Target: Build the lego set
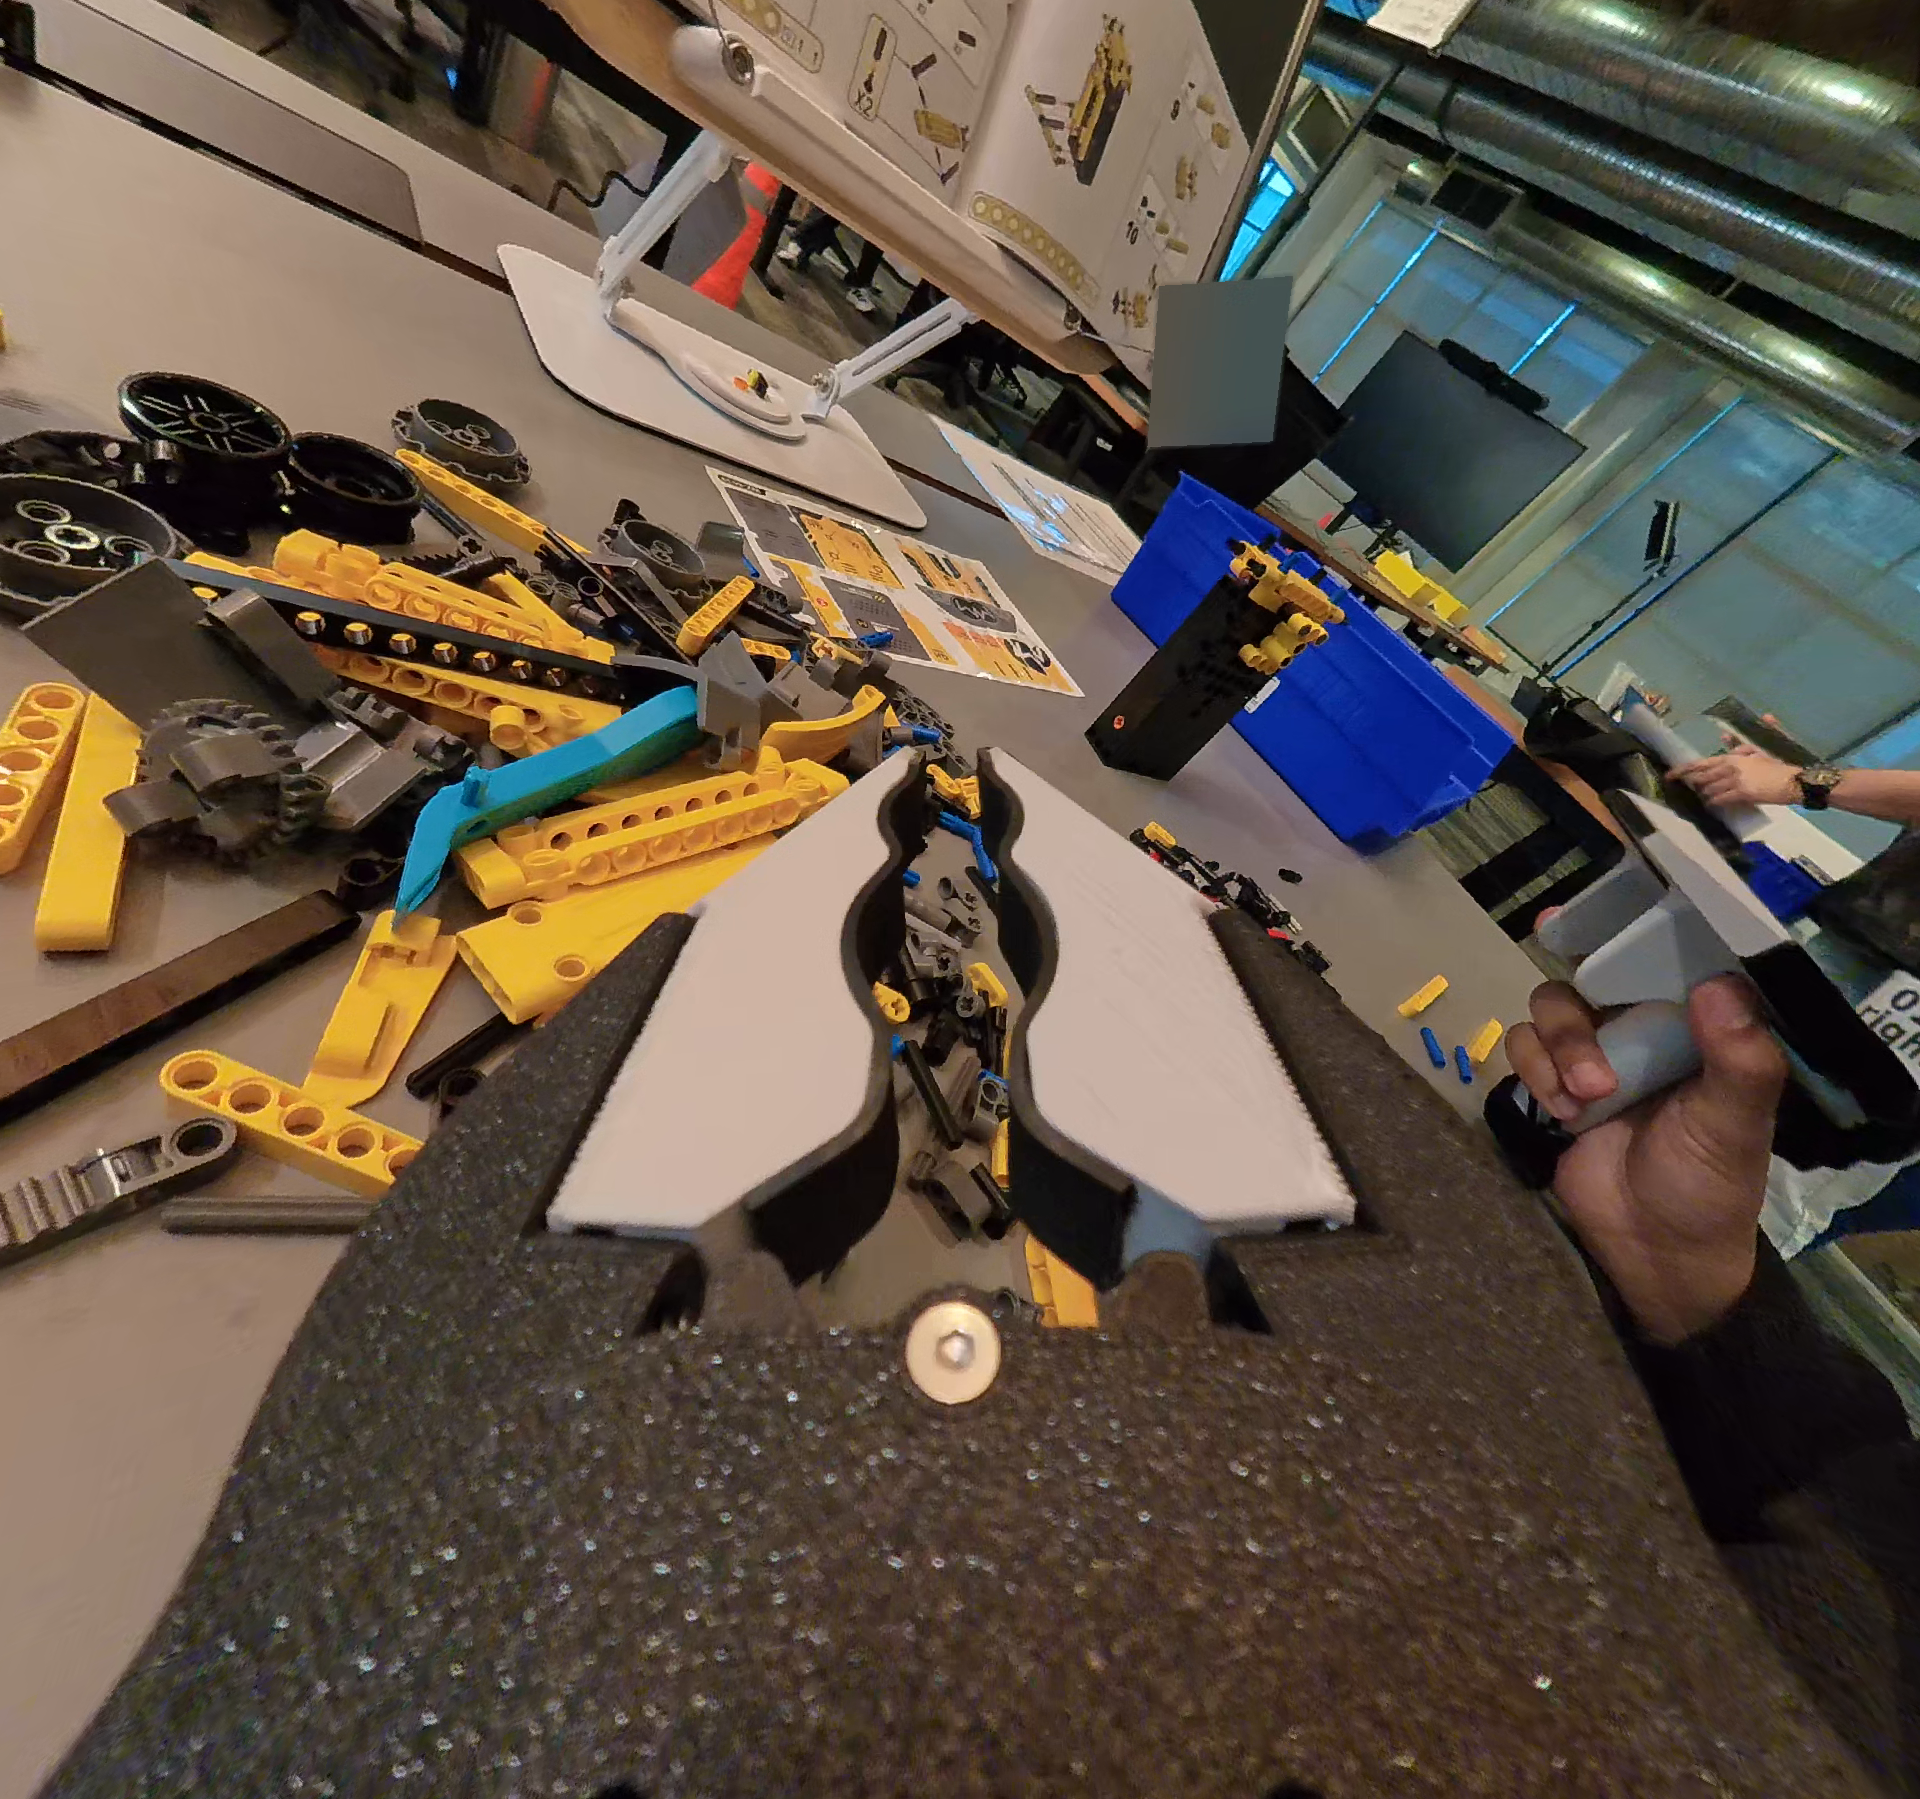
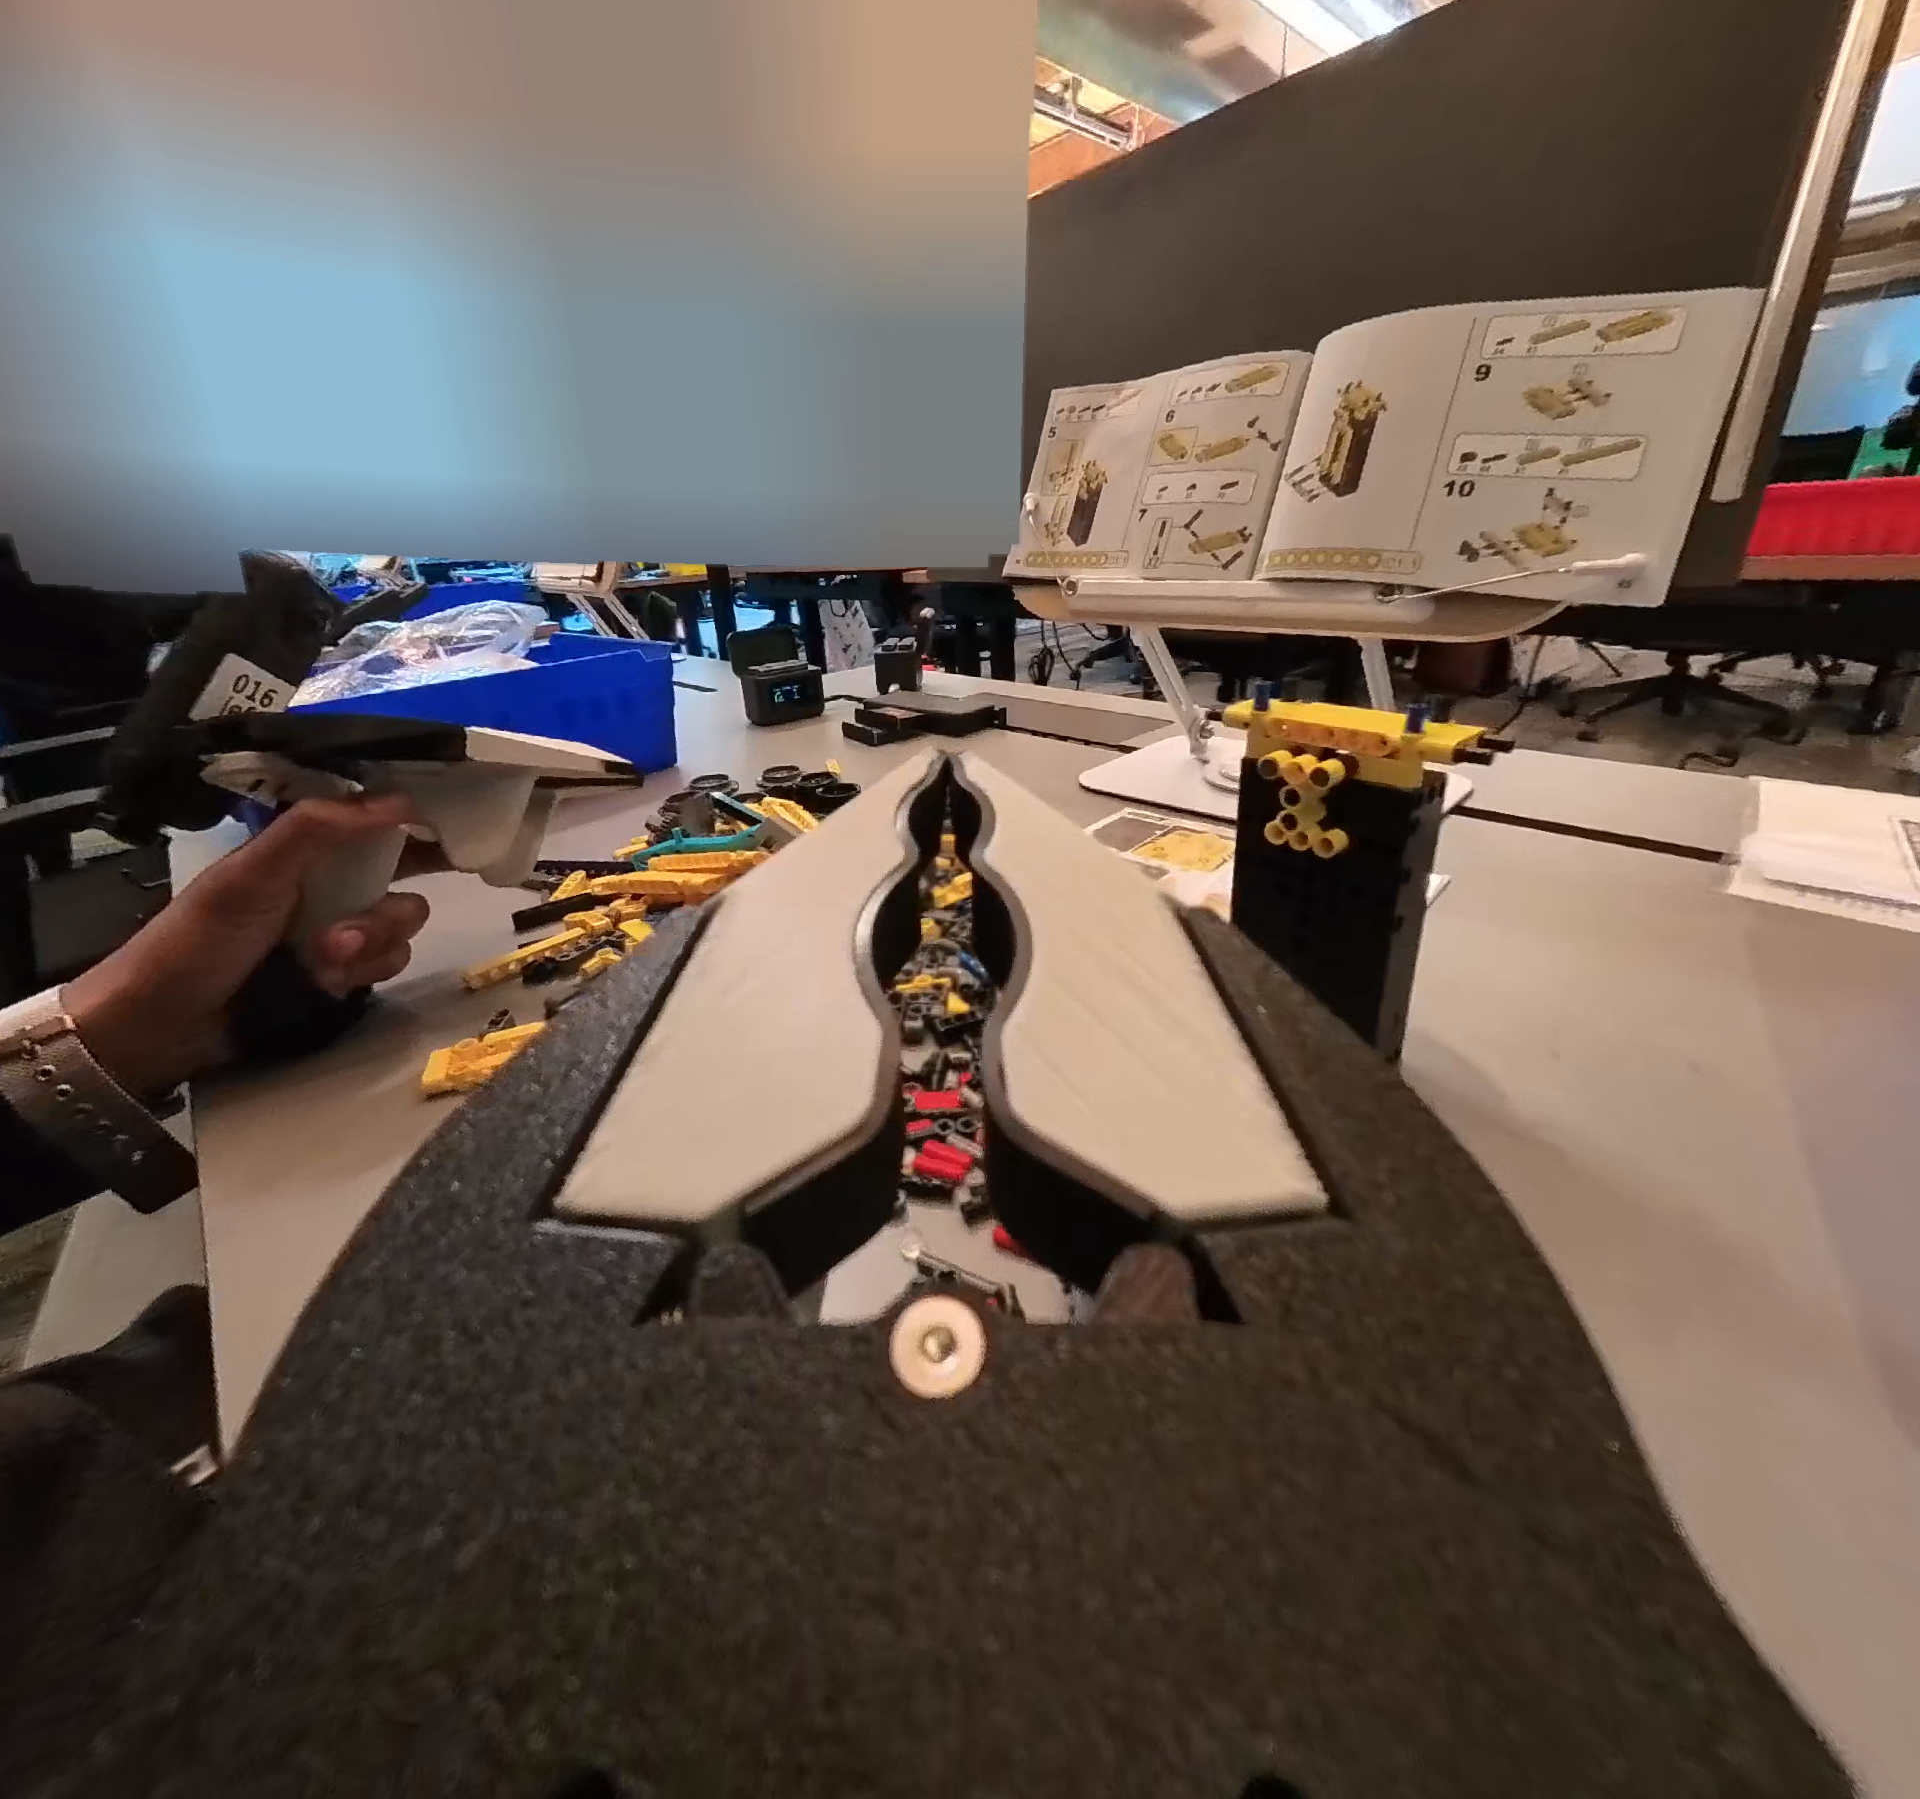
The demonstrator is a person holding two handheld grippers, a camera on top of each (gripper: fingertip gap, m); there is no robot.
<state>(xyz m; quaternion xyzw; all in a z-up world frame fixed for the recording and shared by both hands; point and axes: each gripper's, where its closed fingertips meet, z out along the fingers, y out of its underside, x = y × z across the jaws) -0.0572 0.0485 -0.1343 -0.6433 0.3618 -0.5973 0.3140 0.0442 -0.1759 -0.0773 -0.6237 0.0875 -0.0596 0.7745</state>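
My left gripper (image 1: 953, 762) hovers low over a heap of small black, grey and yellow pins (image 1: 951, 980). Its jaws stand a narrow gap apart and hold nothing. Beside it on the left lie yellow beams (image 1: 644, 824) and a teal lever tool (image 1: 561, 783). My right gripper (image 2: 947, 762) has its tips together and is empty. It hangs above small red, black and yellow pins (image 2: 940, 1115). A black block tower with yellow parts on top (image 2: 1330, 918) stands just to its right, and also shows in the left wrist view (image 1: 1195, 679). The left gripper also shows in the right wrist view (image 2: 613, 770).
An open instruction booklet (image 2: 1351, 440) rests on a white stand at the back. A blue bin (image 1: 1351, 710) stands behind the tower. Black wheels (image 1: 208, 419) lie far left, and a printed sheet (image 1: 904, 596) lies flat behind the pile. A person's hand (image 1: 1662, 1126) holds the right gripper. Left tips to right tips: about 25 cm.
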